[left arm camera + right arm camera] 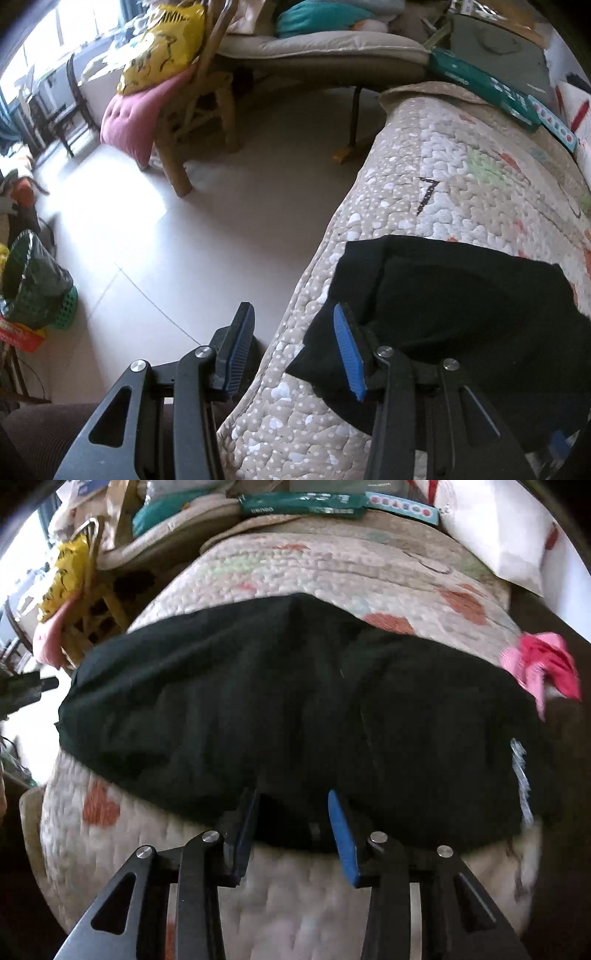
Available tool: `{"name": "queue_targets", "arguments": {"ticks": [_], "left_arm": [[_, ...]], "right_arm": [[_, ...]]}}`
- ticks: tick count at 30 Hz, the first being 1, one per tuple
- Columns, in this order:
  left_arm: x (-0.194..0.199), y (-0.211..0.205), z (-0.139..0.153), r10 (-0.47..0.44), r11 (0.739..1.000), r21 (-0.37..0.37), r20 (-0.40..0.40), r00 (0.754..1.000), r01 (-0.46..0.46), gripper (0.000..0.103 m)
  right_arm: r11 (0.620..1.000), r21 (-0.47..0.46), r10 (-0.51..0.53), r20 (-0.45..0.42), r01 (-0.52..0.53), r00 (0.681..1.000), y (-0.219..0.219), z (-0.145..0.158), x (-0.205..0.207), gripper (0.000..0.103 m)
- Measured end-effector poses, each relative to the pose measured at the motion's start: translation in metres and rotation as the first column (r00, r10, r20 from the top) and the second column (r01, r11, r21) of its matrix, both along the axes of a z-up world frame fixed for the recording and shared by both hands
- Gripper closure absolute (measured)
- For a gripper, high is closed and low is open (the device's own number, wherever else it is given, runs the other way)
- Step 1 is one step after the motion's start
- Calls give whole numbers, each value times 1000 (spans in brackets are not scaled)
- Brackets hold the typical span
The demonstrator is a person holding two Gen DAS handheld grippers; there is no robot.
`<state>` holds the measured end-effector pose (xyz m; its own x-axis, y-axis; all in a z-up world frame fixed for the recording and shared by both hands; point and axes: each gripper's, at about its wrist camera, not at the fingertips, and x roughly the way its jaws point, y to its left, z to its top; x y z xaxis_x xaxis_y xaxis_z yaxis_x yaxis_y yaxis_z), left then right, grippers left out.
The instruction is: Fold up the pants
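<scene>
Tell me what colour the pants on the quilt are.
Plain black pants, no visible pattern. The right wrist view shows them best.

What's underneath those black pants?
The black pants lie on a quilted cover printed with white dots and reddish hearts, which shows all around them. What the cover itself is draped over stays hidden, as does any pattern directly beneath the fabric.
</scene>
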<state>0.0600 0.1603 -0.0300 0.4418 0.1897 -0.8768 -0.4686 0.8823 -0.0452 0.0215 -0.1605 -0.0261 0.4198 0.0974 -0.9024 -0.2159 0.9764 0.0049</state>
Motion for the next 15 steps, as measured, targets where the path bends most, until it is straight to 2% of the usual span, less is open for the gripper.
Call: {"name": "queue_targets", "arguments": {"ticks": [3,6,9,11,15], "left_arm": [[-2,6,1,20,999,-37,4,1000,-20,59],[-3,5,2,15,999,-47,11,1000,-14,59],[-3,5,1,12,998,-63,13,1000,-12,59],[-2,6,1,11,998,-70,13,1000,-10,59],[-2,9,-1,19,997,-77,6,1000,-18,59]], "right_arm": [[998,-62,9,-17,-10,1000,-15,1,-11,61],[995,39,-92,33,91,995,-64,30,-9,59],[958,121,-271,65,262,960,-131,51,15,51],[919,114,-385,62,377,921,-175,48,37,50],[891,108,-443,2,440,897,-205,28,56,49]]}}
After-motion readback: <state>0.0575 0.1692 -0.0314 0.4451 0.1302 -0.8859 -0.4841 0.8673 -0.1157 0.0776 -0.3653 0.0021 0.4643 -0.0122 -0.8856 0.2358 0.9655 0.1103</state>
